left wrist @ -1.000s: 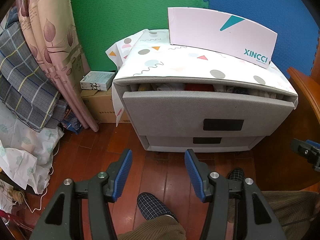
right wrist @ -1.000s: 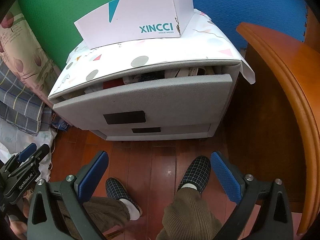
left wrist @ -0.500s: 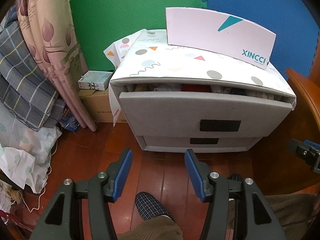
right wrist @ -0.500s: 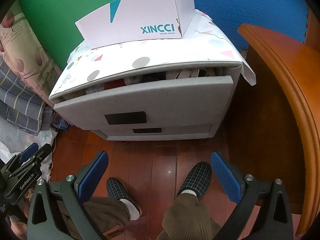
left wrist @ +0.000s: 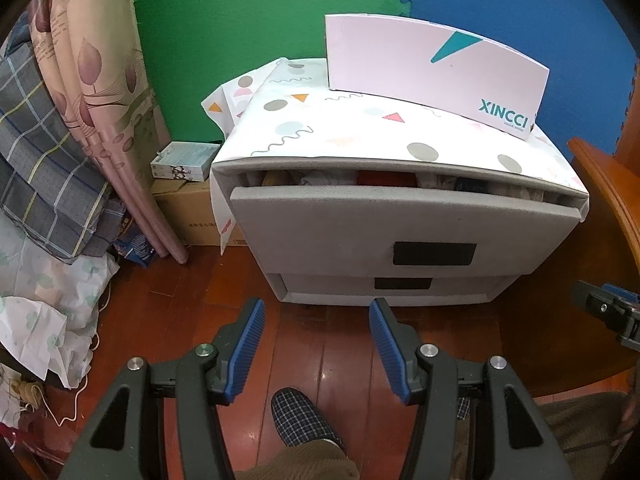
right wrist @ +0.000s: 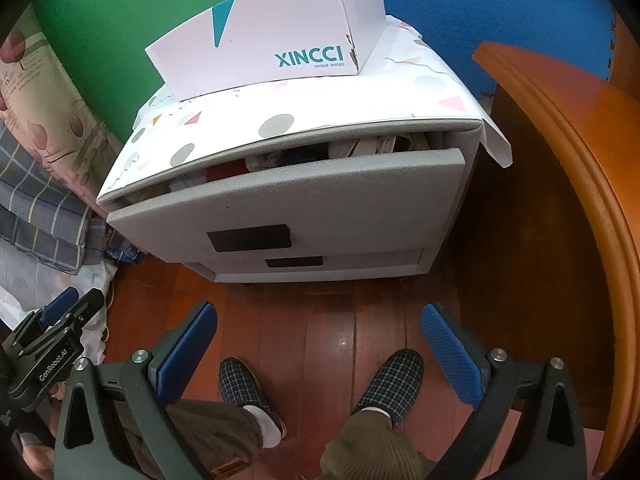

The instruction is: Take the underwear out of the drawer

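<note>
Hovering before ajar top drawer, clothes inside; left tool and right tool both released, empty.

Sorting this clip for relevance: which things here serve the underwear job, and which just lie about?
Job:
- top drawer, ajar
- clothes inside
- left tongs, open
- right tongs, open

Lying about:
- shoe box
- lower drawer
- curtain
- small box
</note>
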